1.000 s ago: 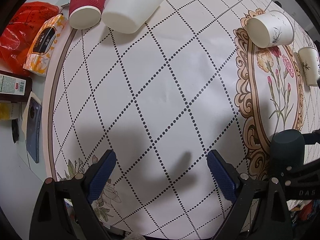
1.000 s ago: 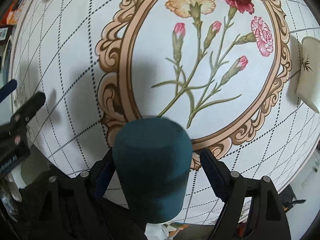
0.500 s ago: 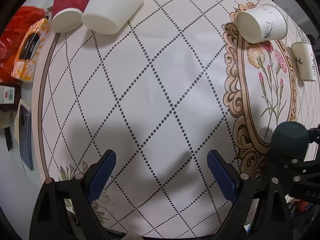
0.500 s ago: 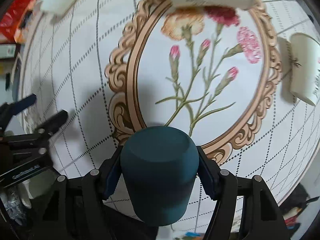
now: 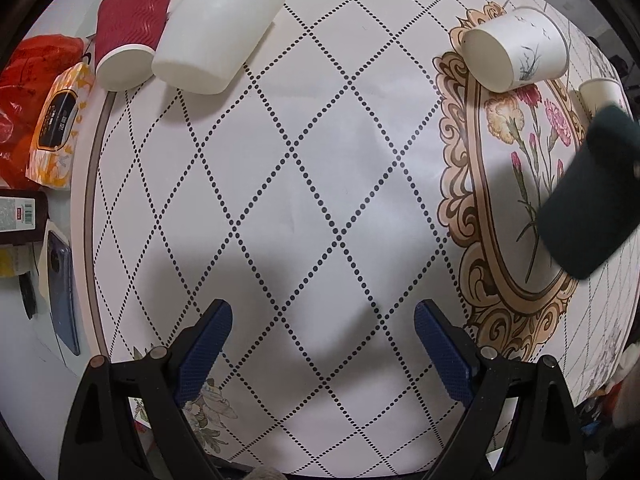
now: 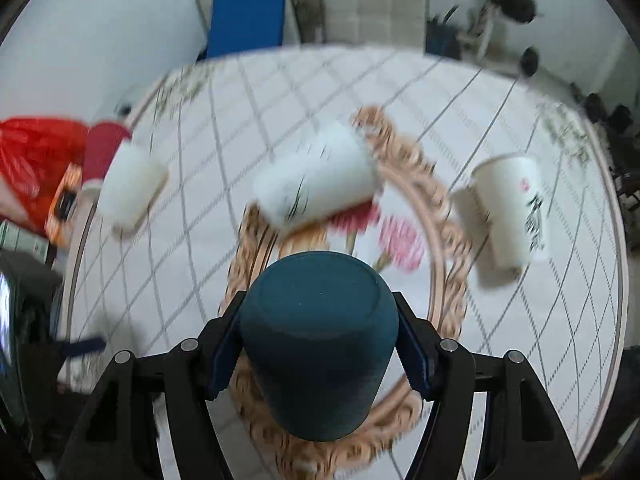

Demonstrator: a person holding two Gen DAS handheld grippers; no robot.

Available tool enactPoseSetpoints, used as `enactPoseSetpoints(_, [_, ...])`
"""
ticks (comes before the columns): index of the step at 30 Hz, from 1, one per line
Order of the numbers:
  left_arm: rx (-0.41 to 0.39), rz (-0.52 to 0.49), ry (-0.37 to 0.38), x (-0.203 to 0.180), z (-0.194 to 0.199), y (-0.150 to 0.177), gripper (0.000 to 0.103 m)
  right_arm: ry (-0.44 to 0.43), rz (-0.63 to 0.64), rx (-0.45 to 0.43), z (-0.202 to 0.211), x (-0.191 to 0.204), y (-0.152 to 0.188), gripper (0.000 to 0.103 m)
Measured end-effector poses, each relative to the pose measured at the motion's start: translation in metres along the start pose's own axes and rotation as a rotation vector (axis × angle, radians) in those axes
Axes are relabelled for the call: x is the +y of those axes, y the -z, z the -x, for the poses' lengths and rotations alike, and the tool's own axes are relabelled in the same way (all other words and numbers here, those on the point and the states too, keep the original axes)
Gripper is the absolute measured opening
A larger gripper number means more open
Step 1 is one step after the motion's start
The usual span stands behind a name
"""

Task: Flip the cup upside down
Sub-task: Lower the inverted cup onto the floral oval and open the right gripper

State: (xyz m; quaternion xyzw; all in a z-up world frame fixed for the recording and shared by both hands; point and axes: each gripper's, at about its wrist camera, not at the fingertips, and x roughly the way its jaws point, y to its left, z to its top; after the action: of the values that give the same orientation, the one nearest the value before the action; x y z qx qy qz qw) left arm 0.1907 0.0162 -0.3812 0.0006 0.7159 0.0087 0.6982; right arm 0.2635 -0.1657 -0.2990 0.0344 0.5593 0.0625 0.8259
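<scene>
Since half a second ago the right gripper [image 6: 320, 344] has lifted and tipped back, so its camera, which looked down on the flower medallion, now takes in the far edge of the table and the room behind it, all smeared with motion blur. Its blue-padded fingers [image 6: 414, 354] are clamped on the sides of the dark teal cup [image 6: 318, 320], whose flat base faces the camera and whose mouth points back toward the gripper body. From the left wrist view the same cup [image 5: 588, 196] appears tilted and held above the right side of the tablecloth [image 5: 320, 184], over the carnation print, clear of the surface; a second ago it sat lower at the right edge of that view.

The left gripper [image 5: 322, 344] hangs over the diamond-patterned part of the cloth with its blue pads [image 5: 208, 344] wide apart and nothing between them.

On the table, a white paper cup with an ink drawing [image 5: 516, 54] lies on its side on the upper rim of the ornate frame, its open mouth toward the left. Another small white cup [image 5: 600, 94] lies just beyond it, partly hidden behind the teal cup. At the far left, a red ribbed cup [image 5: 130, 30] and a plain white cup [image 5: 218, 26] lie side by side, touching. Beside them, off the cloth, sit a yellow tissue pack [image 5: 60, 120], a red plastic bag [image 5: 24, 92] and a blue phone [image 5: 64, 292].
</scene>
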Motion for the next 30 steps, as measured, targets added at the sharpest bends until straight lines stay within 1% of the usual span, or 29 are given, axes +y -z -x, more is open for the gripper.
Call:
enactPoseSetpoints(1, [0.001, -0.005, -0.003, -0.004, -0.001, 0.001, 0.093, 0.0, -0.017, -0.056, 0.001, -0.003, 0.001, 0.07])
enactPoseSetpoints(2, [0.0, -0.011, -0.008, -0.005, -0.002, 0.0, 0.093, 0.005, -0.02, -0.084, 0.0, 0.0, 0.005, 0.07])
enactPoseSetpoints(8, [-0.006, -0.028, -0.011, -0.011, -0.002, 0.005, 0.093, 0.02, -0.031, -0.163, -0.005, 0.0, 0.03, 0.07])
enactPoseSetpoints(10, [-0.008, -0.032, -0.011, -0.011, -0.002, 0.007, 0.093, 0.025, -0.013, -0.172, -0.005, 0.003, 0.039, 0.071])
enactPoseSetpoints(16, [-0.03, -0.042, -0.013, -0.013, 0.006, 0.009, 0.093, 0.028, 0.009, -0.145, -0.003, 0.008, 0.056, 0.071])
enactPoseSetpoints(17, [-0.038, -0.047, -0.016, -0.014, 0.007, 0.01, 0.095, 0.032, 0.009, -0.139, -0.003, 0.009, 0.057, 0.072])
enactPoseSetpoints(18, [-0.043, -0.054, -0.022, -0.016, 0.008, 0.011, 0.098, 0.038, 0.009, -0.13, -0.003, 0.01, 0.058, 0.075])
enactPoseSetpoints(19, [-0.045, -0.057, -0.025, -0.018, 0.012, 0.008, 0.101, 0.042, 0.006, -0.119, -0.003, 0.01, 0.059, 0.083])
enactPoseSetpoints(20, [-0.051, -0.061, -0.024, -0.019, 0.014, 0.008, 0.101, 0.043, -0.001, -0.116, -0.003, 0.01, 0.059, 0.085])
enactPoseSetpoints(22, [-0.064, -0.063, -0.021, -0.019, 0.018, 0.009, 0.101, 0.053, -0.013, -0.111, 0.001, 0.009, 0.061, 0.086])
enactPoseSetpoints(24, [-0.076, -0.065, -0.013, -0.02, 0.023, 0.01, 0.101, 0.058, -0.03, -0.088, 0.004, 0.008, 0.062, 0.095])
enactPoseSetpoints(27, [-0.1, -0.076, -0.022, -0.018, 0.032, 0.01, 0.101, 0.072, -0.063, -0.052, 0.009, 0.004, 0.065, 0.096])
enactPoseSetpoints(30, [-0.134, -0.088, -0.012, -0.018, 0.047, 0.015, 0.101, 0.097, -0.109, -0.061, 0.028, -0.002, 0.072, 0.097])
